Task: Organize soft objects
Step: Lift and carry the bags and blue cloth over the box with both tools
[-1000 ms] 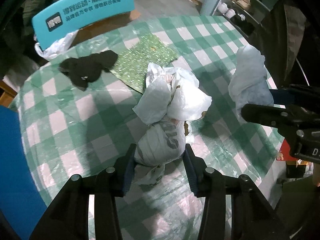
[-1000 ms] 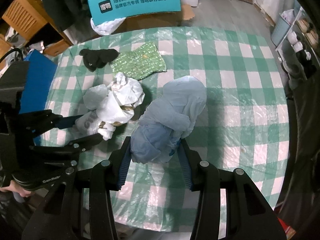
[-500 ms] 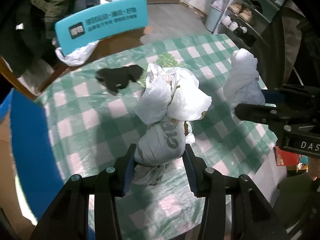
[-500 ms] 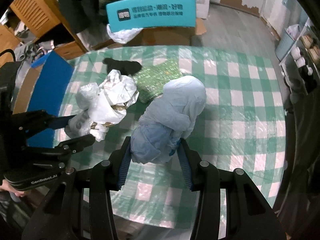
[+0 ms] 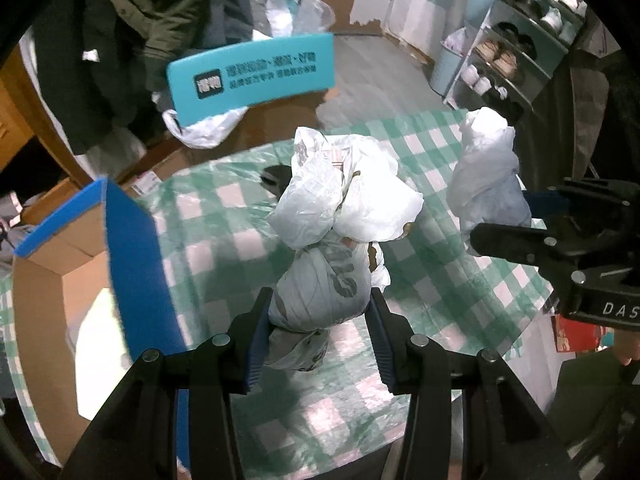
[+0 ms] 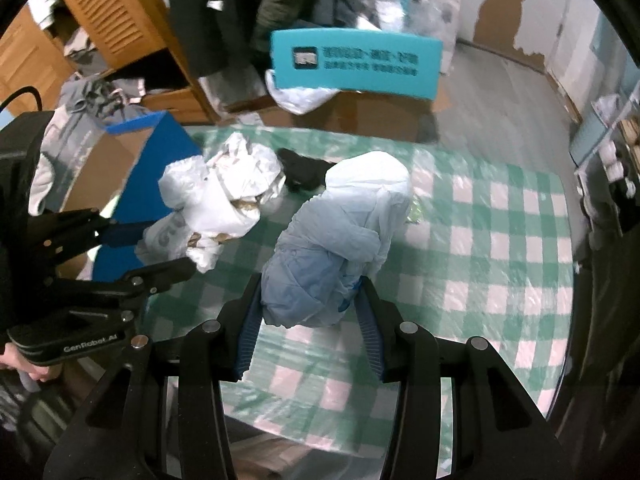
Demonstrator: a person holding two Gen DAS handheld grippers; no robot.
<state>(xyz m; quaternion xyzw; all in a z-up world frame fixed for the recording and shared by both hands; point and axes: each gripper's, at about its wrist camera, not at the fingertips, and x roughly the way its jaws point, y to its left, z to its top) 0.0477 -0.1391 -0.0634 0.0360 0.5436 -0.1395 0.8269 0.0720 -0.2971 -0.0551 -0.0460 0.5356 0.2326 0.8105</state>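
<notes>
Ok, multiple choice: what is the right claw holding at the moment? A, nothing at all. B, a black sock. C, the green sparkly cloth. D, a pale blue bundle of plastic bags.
D: in the right wrist view, the right claw has its pads pressed against both sides of the pale blue bundle, held above the checked tablecloth.

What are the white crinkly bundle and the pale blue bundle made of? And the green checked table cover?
White crinkly bundle: looks like thin plastic bags, creased and slightly shiny. Pale blue bundle: seemingly thin plastic film, softly wrinkled, semi-matte. Green checked table cover: glossy, with glare patches, probably plastic or vinyl-coated cloth.
</notes>
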